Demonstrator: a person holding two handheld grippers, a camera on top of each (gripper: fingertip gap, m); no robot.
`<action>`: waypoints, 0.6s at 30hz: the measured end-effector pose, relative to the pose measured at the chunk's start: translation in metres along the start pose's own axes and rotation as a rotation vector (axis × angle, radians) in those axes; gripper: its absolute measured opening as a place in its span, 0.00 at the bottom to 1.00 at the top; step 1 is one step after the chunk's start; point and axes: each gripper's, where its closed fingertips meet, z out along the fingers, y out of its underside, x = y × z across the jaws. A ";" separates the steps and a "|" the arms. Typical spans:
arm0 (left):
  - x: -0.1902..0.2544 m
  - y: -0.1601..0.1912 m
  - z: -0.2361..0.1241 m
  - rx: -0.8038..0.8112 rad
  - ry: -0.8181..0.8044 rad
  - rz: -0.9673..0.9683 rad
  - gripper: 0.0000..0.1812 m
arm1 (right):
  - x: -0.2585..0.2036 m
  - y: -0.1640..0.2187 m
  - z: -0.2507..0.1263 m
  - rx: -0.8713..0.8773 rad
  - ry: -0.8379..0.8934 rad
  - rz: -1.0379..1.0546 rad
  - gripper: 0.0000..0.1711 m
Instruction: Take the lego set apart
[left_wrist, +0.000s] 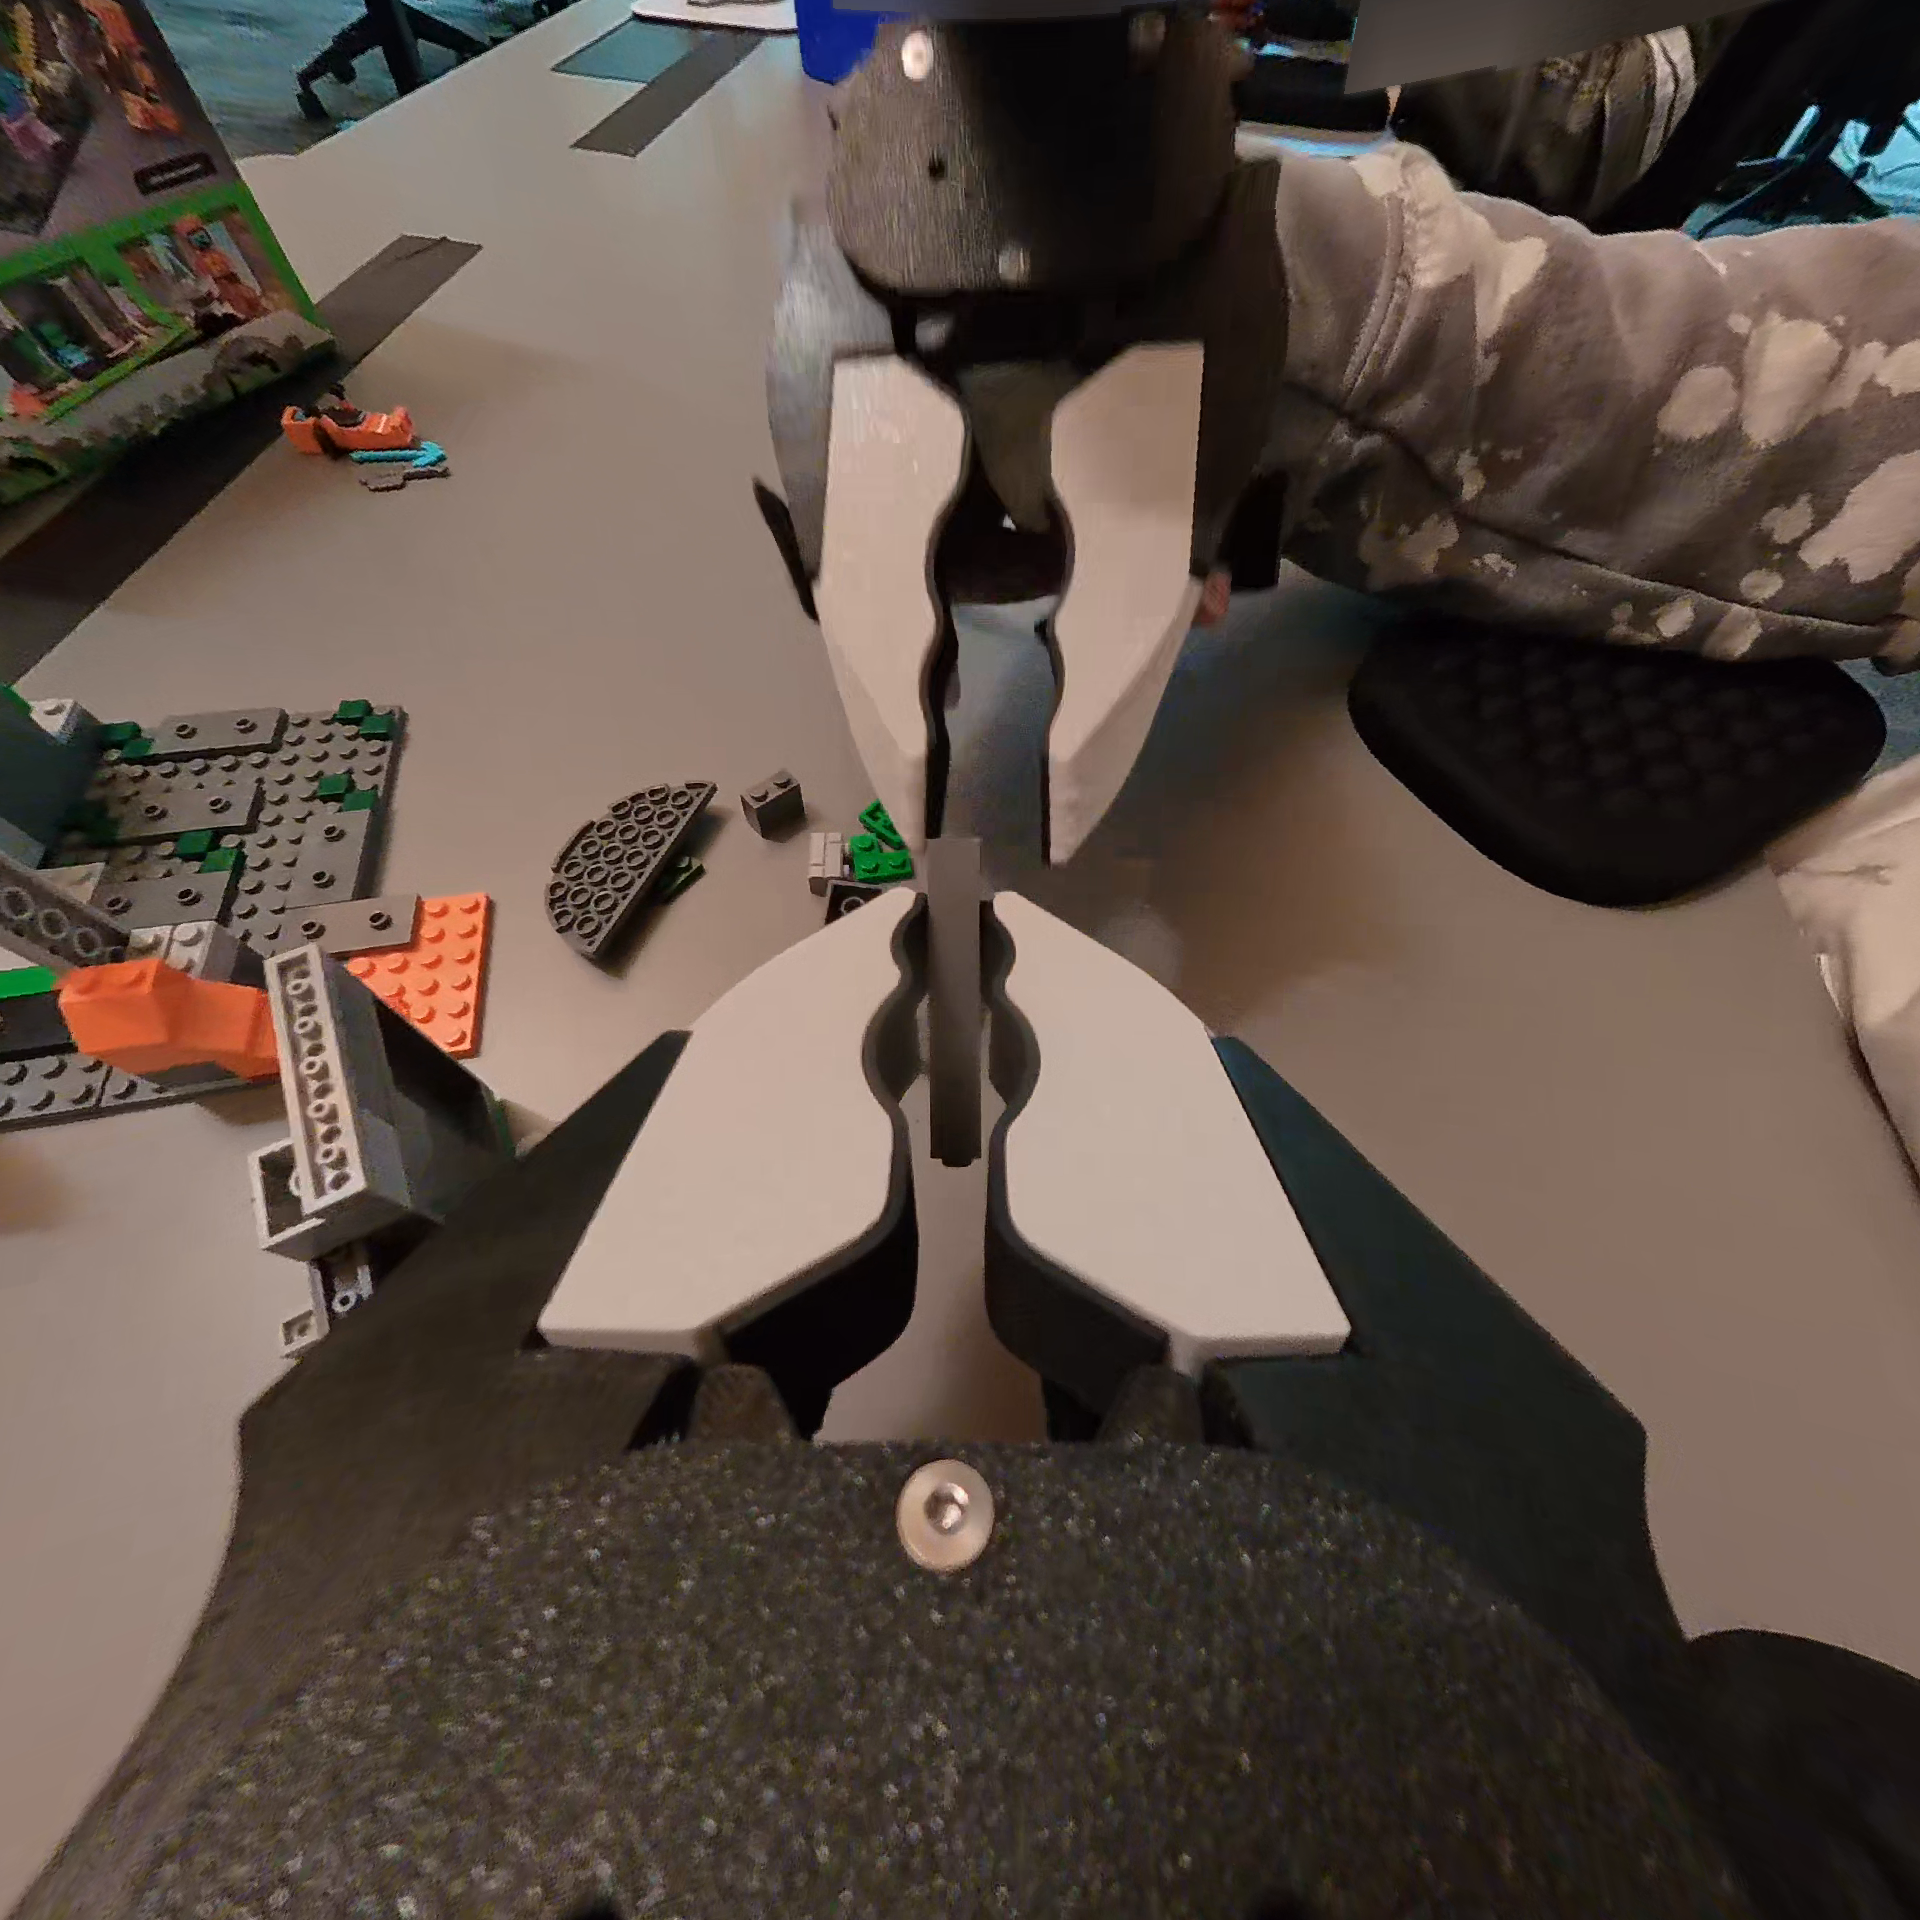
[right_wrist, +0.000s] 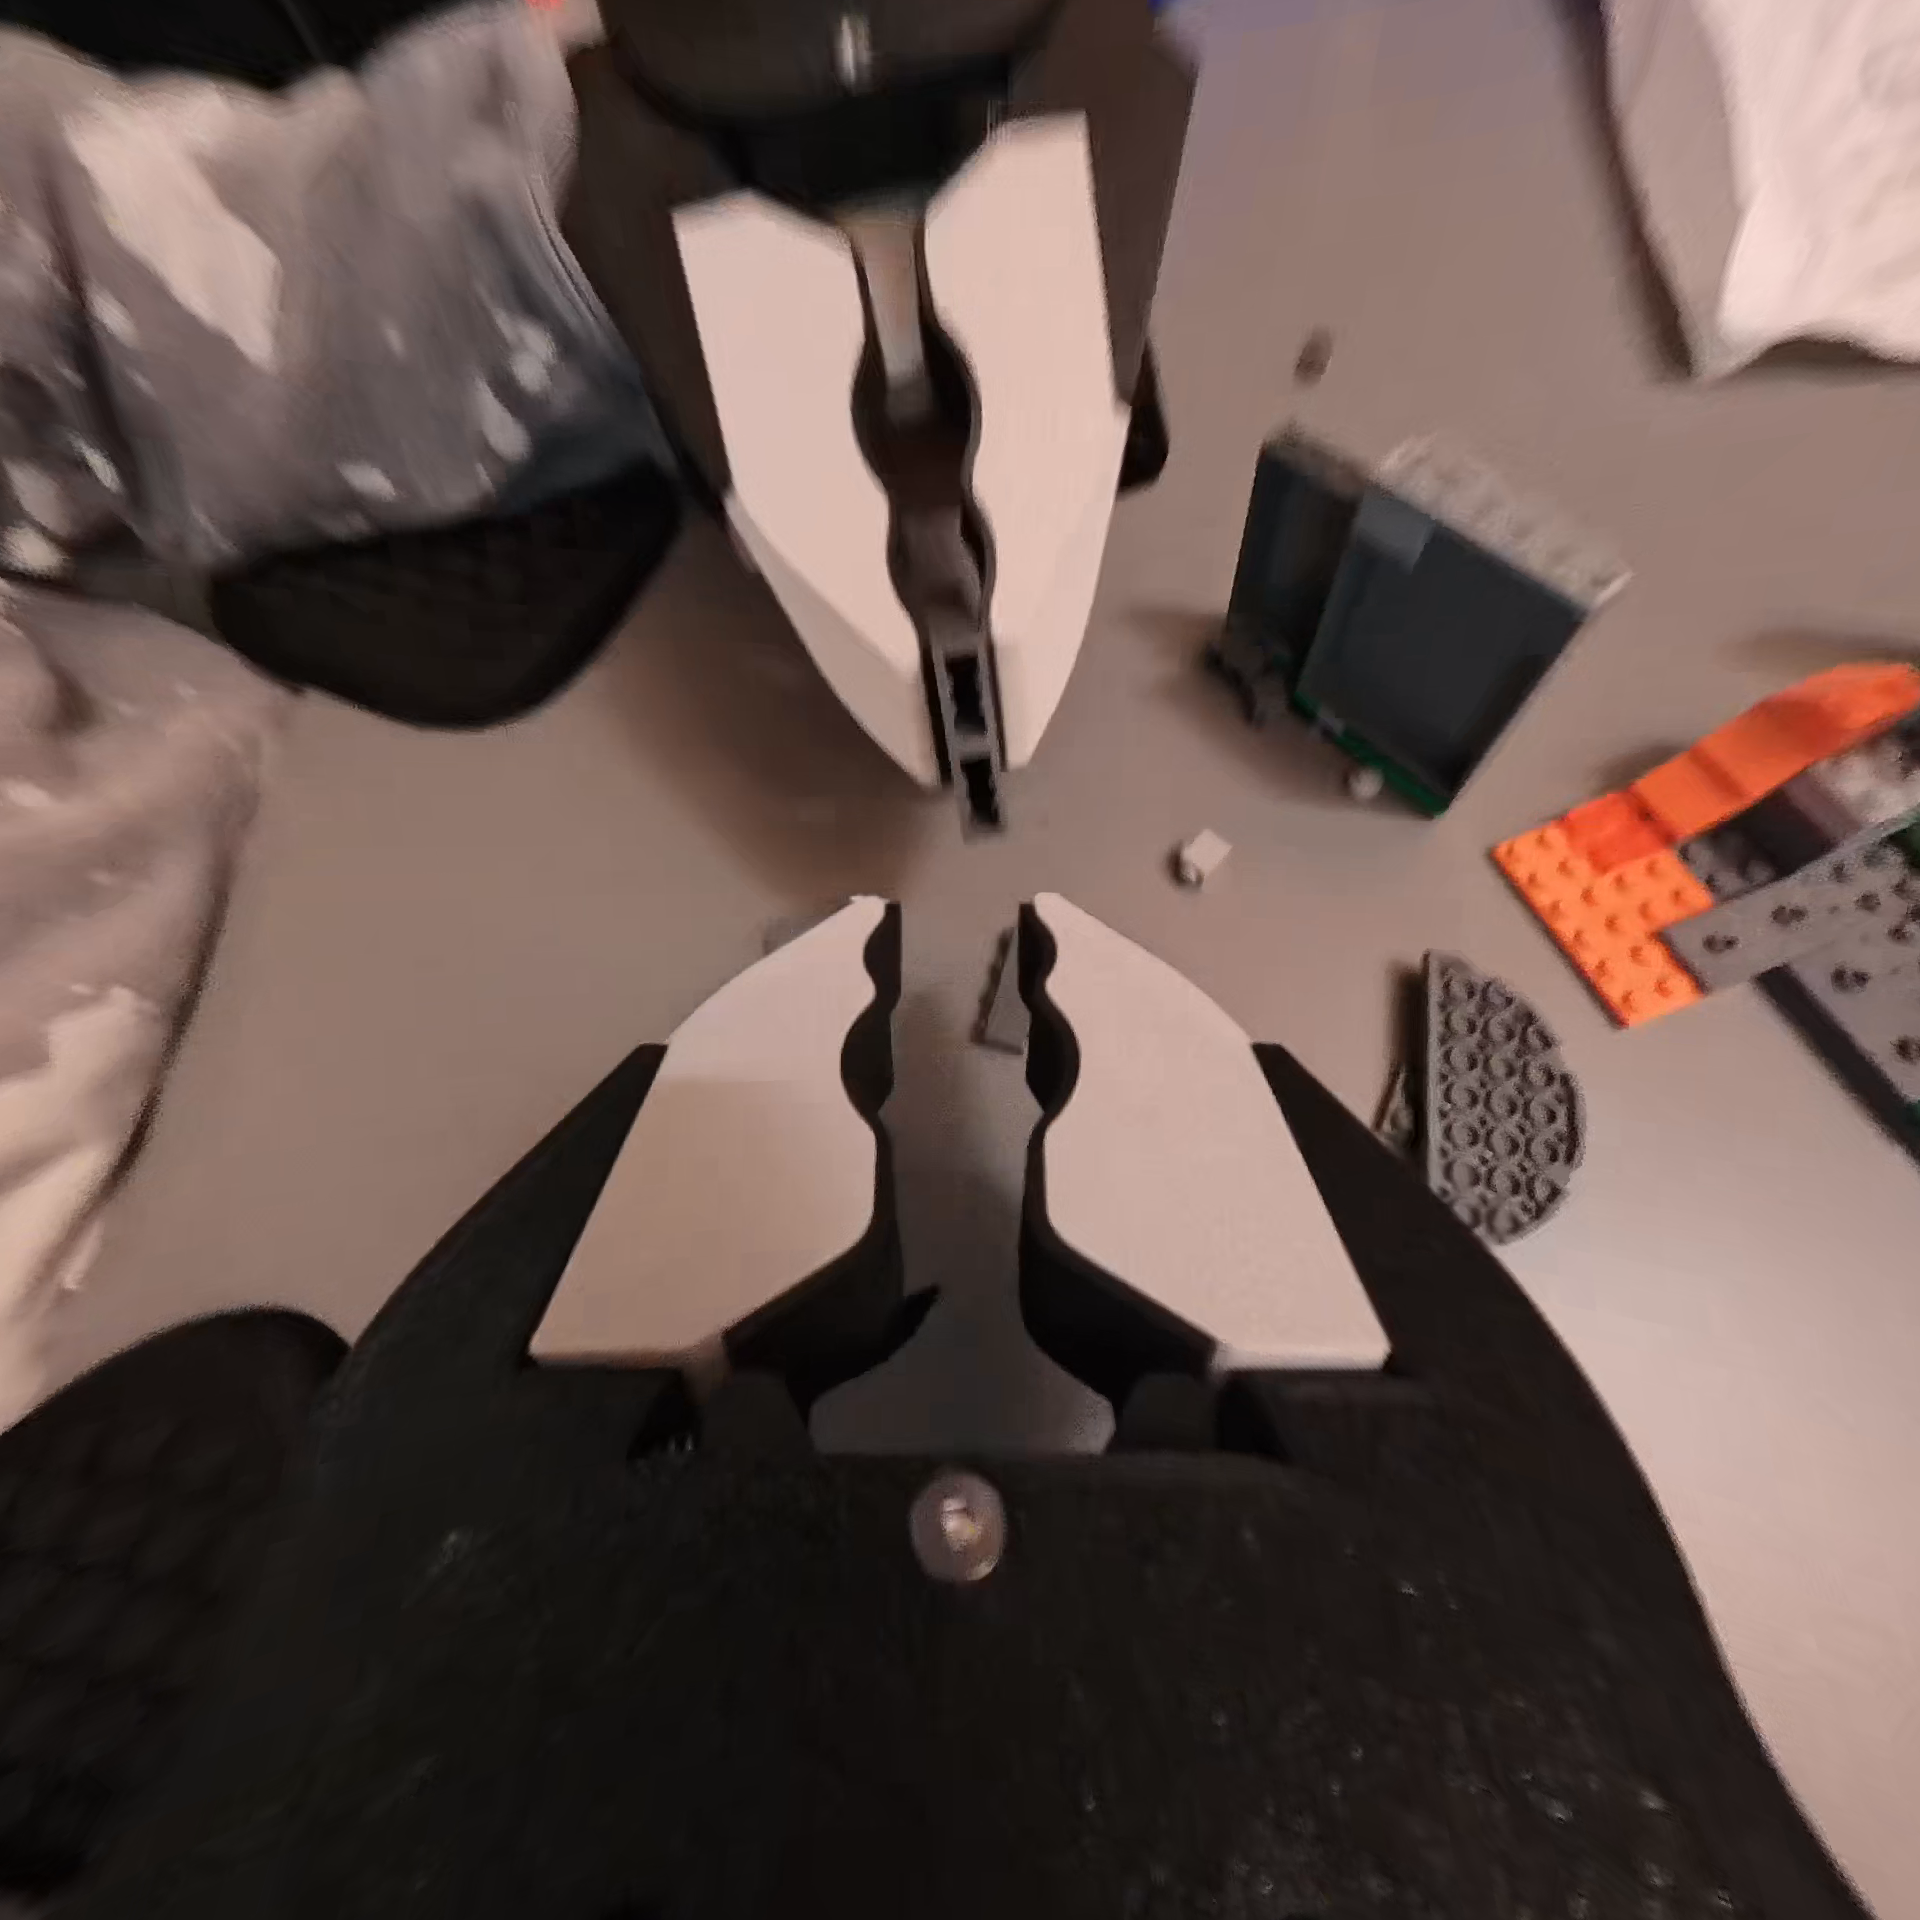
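Observation:
My left gripper is shut on a long dark grey lego brick, held on edge above the table. In the right wrist view the left gripper points toward me, with the brick's hollow underside showing at its tips. My right gripper is open and empty, its tips just short of the brick's end. It faces the left gripper in the left wrist view. The partly dismantled set, a dark grey baseplate with an orange plate, lies to the left.
A half-round dark plate, a small dark brick and green pieces lie loose on the table. A grey wall section lies nearby. The lego box stands far left. A small grey sliver lies under my right gripper. A black chair seat is beyond the table edge. My two grippers' fingertips are within a few centimetres of each other. Both grippers' tips are roughly 20 cm from the dark grey baseplate.

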 end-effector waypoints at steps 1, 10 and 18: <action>0.001 0.000 0.000 0.001 0.001 0.002 0.05 | -0.001 -0.009 -0.005 0.046 0.003 -0.005 0.13; 0.010 -0.019 -0.004 0.118 0.055 -0.013 0.04 | -0.004 -0.022 0.003 0.071 0.047 -0.083 0.13; 0.014 -0.032 -0.015 0.237 0.123 -0.066 0.05 | -0.012 -0.038 -0.001 0.162 0.055 -0.167 0.04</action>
